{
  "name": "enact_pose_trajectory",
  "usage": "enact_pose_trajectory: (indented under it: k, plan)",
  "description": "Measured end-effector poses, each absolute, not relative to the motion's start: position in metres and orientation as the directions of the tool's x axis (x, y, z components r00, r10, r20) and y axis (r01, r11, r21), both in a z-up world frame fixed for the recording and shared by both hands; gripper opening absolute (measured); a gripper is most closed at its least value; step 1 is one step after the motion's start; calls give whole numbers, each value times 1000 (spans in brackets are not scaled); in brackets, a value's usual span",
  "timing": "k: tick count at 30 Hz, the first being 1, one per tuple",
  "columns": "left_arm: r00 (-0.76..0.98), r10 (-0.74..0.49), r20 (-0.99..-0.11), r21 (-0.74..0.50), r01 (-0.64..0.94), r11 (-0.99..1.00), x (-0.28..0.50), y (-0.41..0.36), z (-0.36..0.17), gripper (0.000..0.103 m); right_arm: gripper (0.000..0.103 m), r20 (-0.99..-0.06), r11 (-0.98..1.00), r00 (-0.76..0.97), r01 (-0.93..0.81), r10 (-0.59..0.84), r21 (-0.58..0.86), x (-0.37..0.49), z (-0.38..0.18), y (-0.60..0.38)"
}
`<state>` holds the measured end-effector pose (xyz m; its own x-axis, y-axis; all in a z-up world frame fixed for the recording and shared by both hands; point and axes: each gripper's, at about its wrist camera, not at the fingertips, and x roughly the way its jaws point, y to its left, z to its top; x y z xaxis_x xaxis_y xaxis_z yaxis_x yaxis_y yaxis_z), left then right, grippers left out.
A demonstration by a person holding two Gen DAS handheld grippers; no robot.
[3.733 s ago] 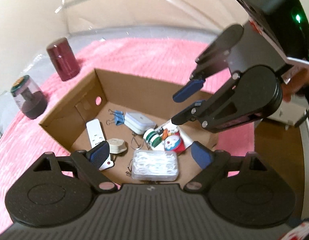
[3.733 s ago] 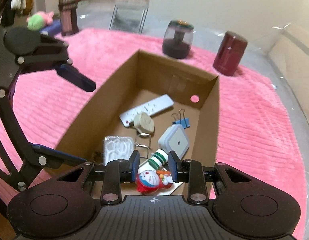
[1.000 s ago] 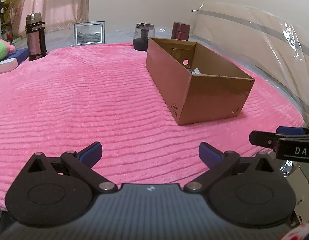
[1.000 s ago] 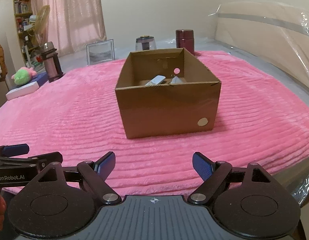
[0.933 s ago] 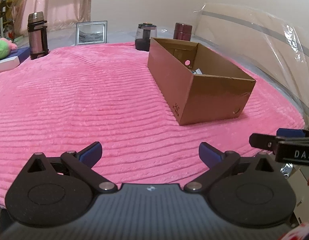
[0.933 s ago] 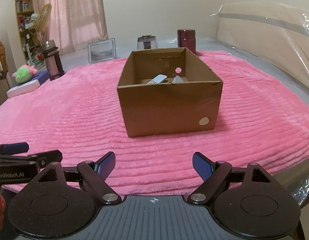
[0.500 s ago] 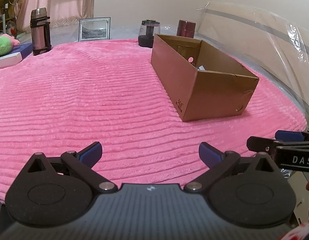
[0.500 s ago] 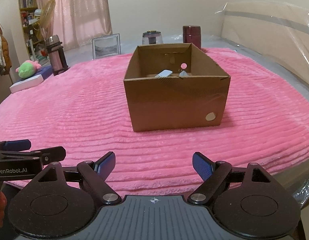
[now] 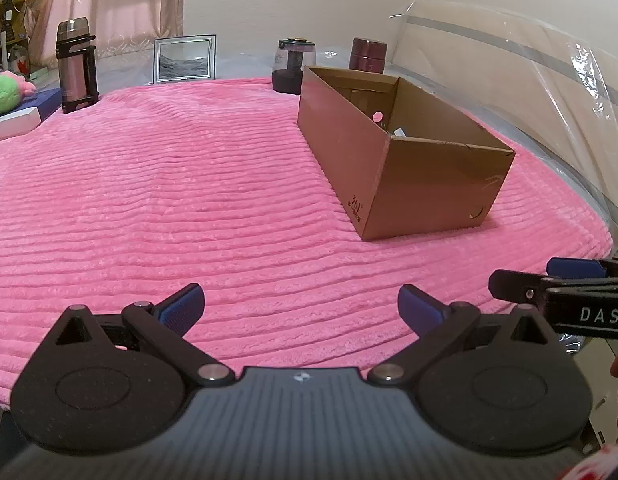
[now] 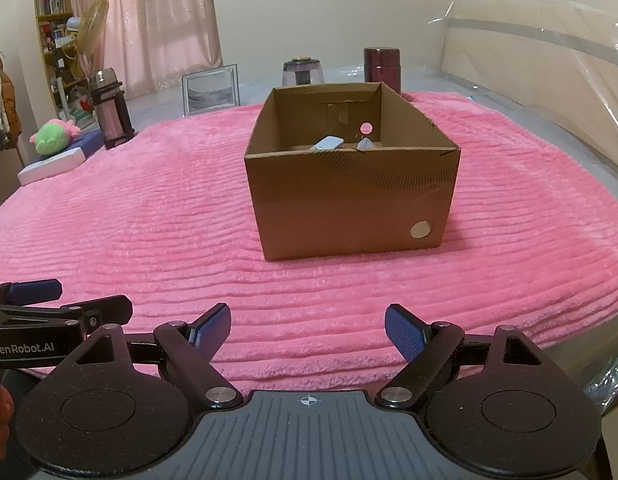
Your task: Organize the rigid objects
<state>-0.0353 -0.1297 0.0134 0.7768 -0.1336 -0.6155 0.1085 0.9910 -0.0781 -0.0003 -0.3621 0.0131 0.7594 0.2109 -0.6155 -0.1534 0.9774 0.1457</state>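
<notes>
Cardboard box (image 10: 351, 216) sits on the pink blanket (image 9: 149, 200), small hard stuff inside. We reckon it's light but floppy-walled, so grab a top rim. Both tongs (image 9: 300, 308) (image 10: 308, 330) are wide apart, empty.

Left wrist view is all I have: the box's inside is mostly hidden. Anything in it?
Observer: Yes. The right wrist view looks over the near wall of the box: the end of a white remote shows near the back.
Operator: Anything else?
Observer: A pale grey item lies beside it; too little shows to name it.
Operator: Right fingers? I see only one side.
Observer: The right gripper is open, with nothing between its fingers.
</notes>
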Motion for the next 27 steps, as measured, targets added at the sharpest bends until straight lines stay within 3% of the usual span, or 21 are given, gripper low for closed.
enact_pose_trajectory:
  k: [27]
  plan:
    - [772, -147, -618, -80, 123, 989, -31, -133, 13, 102, 81, -616, 978, 760, -152, 209, 144, 1, 13, -363]
